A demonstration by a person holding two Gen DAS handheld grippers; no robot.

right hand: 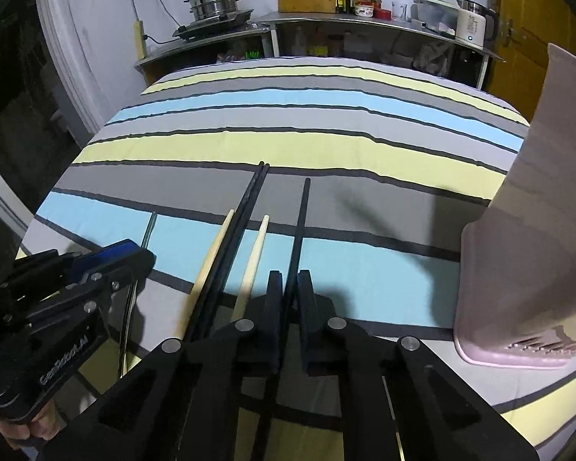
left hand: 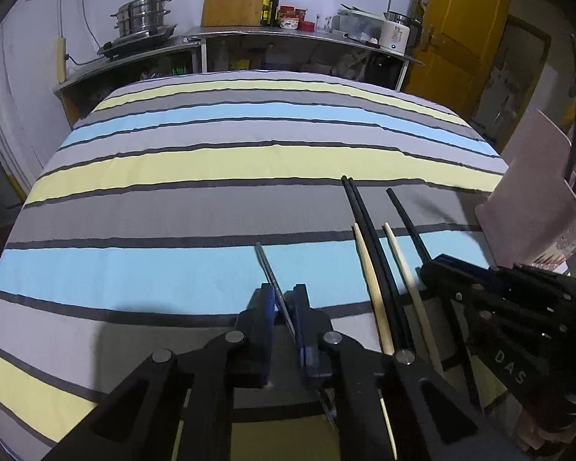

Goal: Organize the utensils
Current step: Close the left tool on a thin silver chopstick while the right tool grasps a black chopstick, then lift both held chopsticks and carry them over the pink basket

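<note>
My left gripper (left hand: 284, 299) is shut on a thin metal chopstick (left hand: 267, 265) that points away over the striped cloth. My right gripper (right hand: 290, 288) is shut on a single black chopstick (right hand: 301, 215). Beside it lie a pair of black chopsticks (right hand: 249, 196) and two pale wooden chopsticks (right hand: 257, 246), all pointing away. These show in the left wrist view too: the black pair (left hand: 364, 223) and the wooden ones (left hand: 399, 261). The right gripper body (left hand: 499, 292) is to the right of the left one.
A pink plastic utensil holder (right hand: 526, 253) stands at the right edge of the table, also in the left wrist view (left hand: 537, 199). The striped tablecloth (left hand: 211, 161) covers the table. A metal counter (left hand: 288, 34) with pots, bottles and a kettle stands behind.
</note>
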